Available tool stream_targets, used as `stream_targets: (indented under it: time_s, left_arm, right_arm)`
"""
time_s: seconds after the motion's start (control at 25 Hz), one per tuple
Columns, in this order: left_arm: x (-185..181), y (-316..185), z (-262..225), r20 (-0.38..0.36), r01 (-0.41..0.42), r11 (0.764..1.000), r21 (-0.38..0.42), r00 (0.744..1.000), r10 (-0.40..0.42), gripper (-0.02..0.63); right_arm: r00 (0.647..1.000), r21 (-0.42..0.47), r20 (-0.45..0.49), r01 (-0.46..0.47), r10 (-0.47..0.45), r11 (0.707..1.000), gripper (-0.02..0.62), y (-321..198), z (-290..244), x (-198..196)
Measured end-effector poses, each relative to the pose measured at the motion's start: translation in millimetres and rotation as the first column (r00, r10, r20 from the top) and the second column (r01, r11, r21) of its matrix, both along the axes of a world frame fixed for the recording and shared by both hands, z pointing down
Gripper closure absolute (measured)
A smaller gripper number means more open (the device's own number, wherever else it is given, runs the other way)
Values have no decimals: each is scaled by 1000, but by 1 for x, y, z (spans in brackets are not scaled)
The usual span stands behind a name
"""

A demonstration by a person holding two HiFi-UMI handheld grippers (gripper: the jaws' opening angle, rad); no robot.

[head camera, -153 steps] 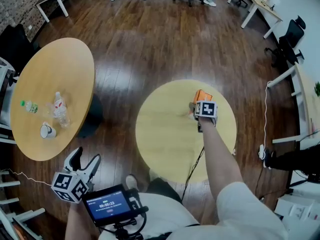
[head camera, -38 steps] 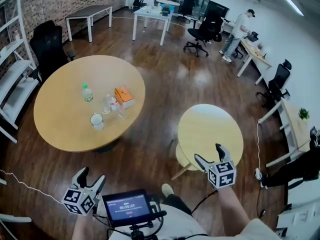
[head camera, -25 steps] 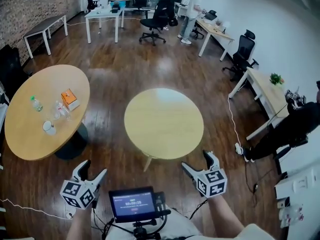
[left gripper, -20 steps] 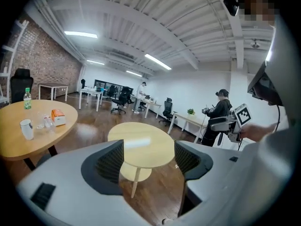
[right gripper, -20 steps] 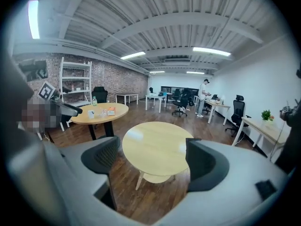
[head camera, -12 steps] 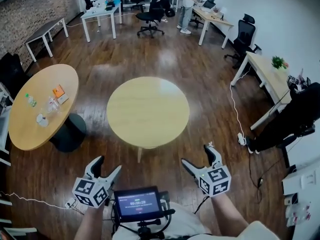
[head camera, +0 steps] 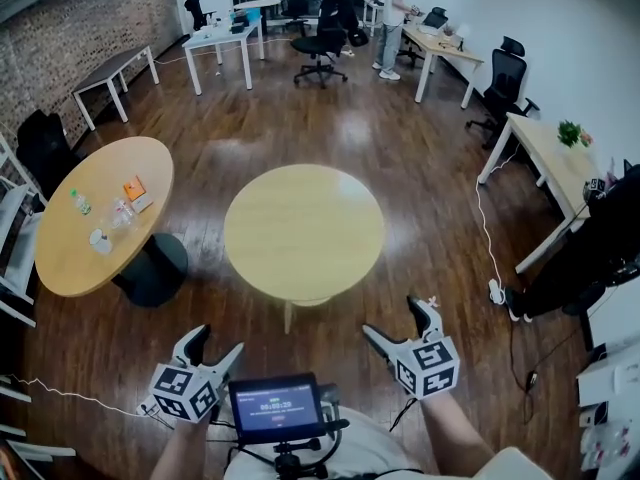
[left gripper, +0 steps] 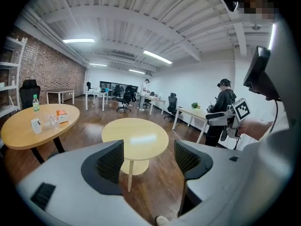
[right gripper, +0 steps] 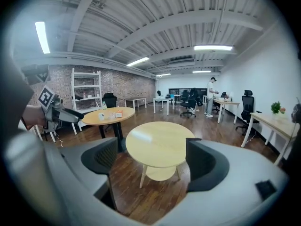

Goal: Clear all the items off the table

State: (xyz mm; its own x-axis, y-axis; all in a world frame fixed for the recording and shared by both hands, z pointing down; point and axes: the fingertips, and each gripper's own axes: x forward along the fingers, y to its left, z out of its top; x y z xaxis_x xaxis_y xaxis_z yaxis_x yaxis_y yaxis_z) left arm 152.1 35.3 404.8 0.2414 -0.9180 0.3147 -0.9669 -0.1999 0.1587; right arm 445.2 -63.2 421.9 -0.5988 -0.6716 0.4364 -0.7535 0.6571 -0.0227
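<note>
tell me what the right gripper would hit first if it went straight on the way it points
Probably the small round table, centred ahead of the open, empty right gripper. Only floor lies between; depth is unclear, so it might meet the floor first.

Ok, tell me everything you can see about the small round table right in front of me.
The small round table has a pale yellow, wood-look top, smooth with a light glare and nothing on it. Slanted pale legs carry it, with a smaller round shelf low between them. It stands on the dark wooden floor, touched by nothing else.
</note>
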Motion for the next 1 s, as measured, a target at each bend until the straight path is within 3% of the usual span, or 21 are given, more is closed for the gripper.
stream_targets:
  time_s: [1.0]
  left_arm:
    - [4,20,-5,-5,63,998,14,998,-63,267]
  right_arm:
    - [999,42,-44,8,-6,999,133,8,-17,27]
